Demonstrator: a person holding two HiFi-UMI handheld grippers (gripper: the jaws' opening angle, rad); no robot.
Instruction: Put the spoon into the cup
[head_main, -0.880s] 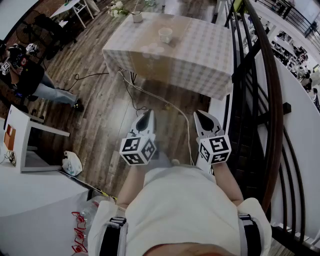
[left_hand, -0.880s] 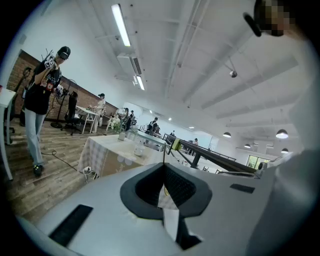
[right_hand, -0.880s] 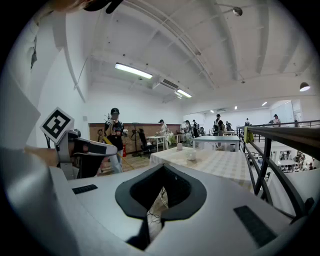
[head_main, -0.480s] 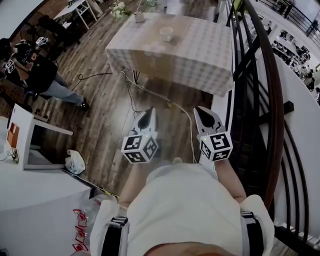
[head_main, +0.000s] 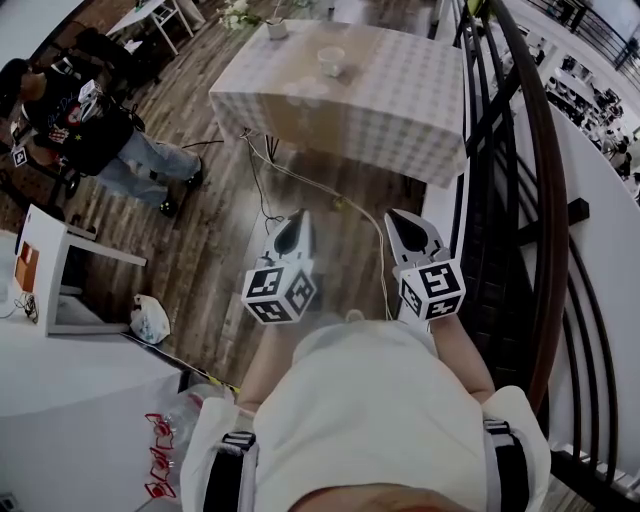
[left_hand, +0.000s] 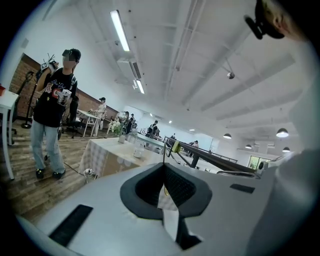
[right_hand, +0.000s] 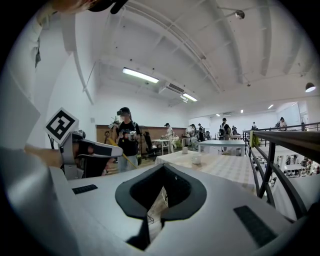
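A pale cup (head_main: 331, 60) stands on a checked-cloth table (head_main: 400, 110) far ahead of me across the wooden floor. No spoon can be made out at this distance. My left gripper (head_main: 296, 222) and right gripper (head_main: 400, 221) are held side by side close to my body, well short of the table, both shut with nothing in them. The left gripper view shows the cup (left_hand: 138, 151) small beyond the gripper's (left_hand: 163, 166) closed jaws. It appears again as the cup (right_hand: 195, 159) in the right gripper view, past that gripper (right_hand: 163, 167).
A dark stair railing (head_main: 540, 200) runs along my right side. A cable (head_main: 300, 185) trails over the floor from the table toward me. A person (head_main: 100, 140) stands at the left, near a white cabinet (head_main: 60, 280) and a bag (head_main: 150, 320). A vase (head_main: 276, 28) sits on the table's far corner.
The person at the left has walked to the right and a little nearer. Both grippers stay shut and have barely shifted. The table sits slightly higher in the head view.
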